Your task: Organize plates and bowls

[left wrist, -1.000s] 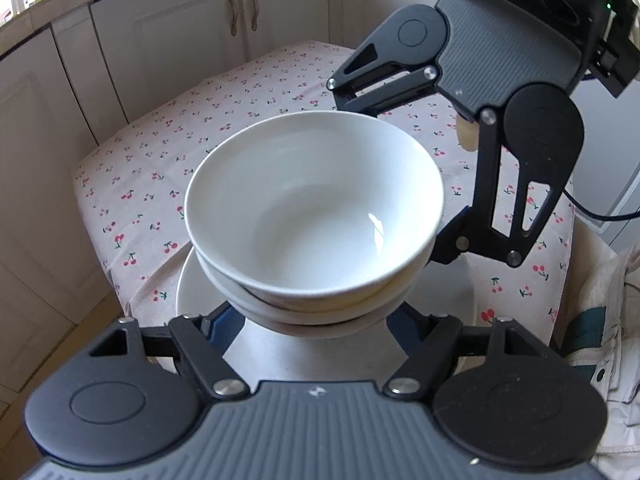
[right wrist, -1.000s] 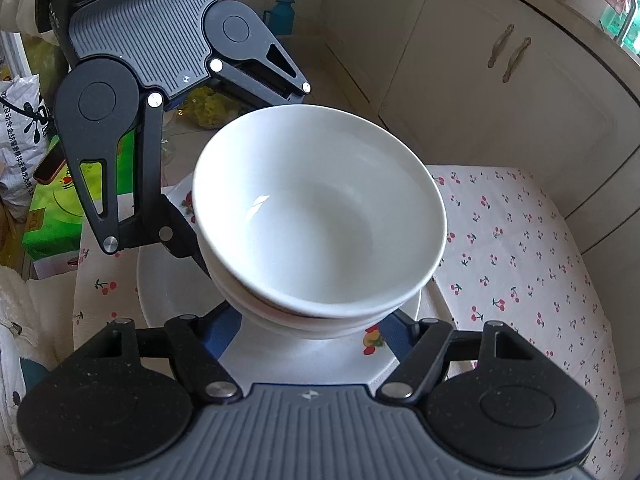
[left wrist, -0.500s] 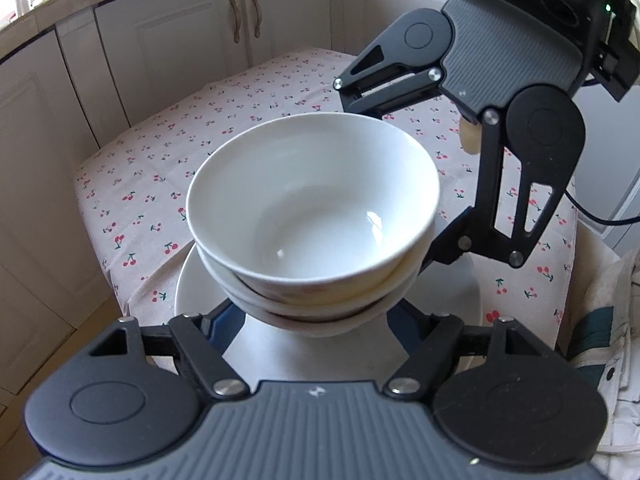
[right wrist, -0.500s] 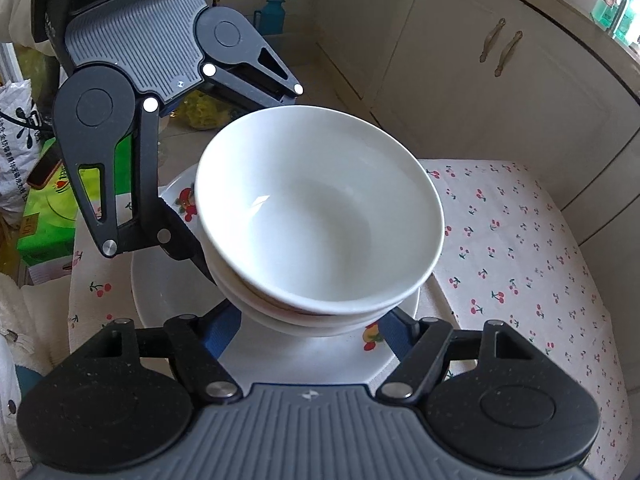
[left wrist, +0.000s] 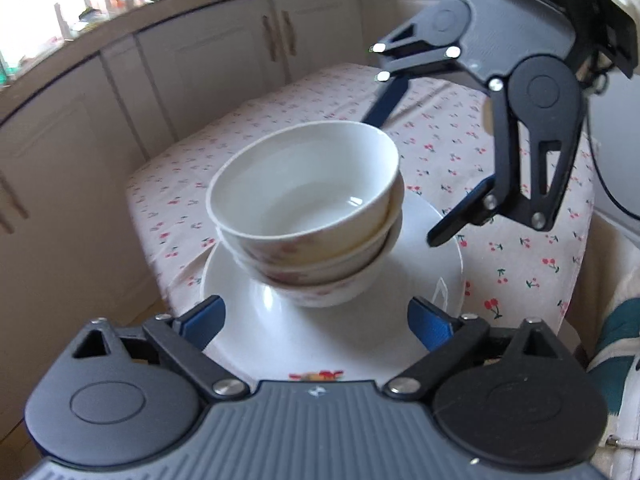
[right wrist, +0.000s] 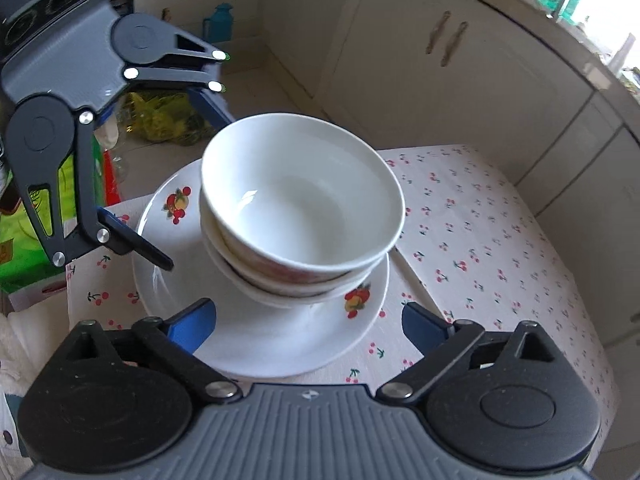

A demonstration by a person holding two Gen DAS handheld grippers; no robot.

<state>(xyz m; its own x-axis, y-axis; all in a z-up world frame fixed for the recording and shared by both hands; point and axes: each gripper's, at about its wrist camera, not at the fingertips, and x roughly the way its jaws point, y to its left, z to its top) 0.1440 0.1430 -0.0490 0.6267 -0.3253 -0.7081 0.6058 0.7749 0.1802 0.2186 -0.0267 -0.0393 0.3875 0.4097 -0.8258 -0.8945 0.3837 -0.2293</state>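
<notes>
On the cherry-print cloth of the small table (right wrist: pixel 480 240), near its corner by the floor clutter, a stack of glossy white ceramic bowls (right wrist: pixel 300 216) nests slightly askew on a white round plate with fruit decals (right wrist: pixel 360 300). Faint red fruit print shows on the bowls' outer walls; the top bowl is empty and plain inside. Left gripper (left wrist: pixel 316 320) and right gripper (right wrist: pixel 308 324) face each other across the stack, jaws opening, blue pads clear of the bowls, grasping nothing.
</notes>
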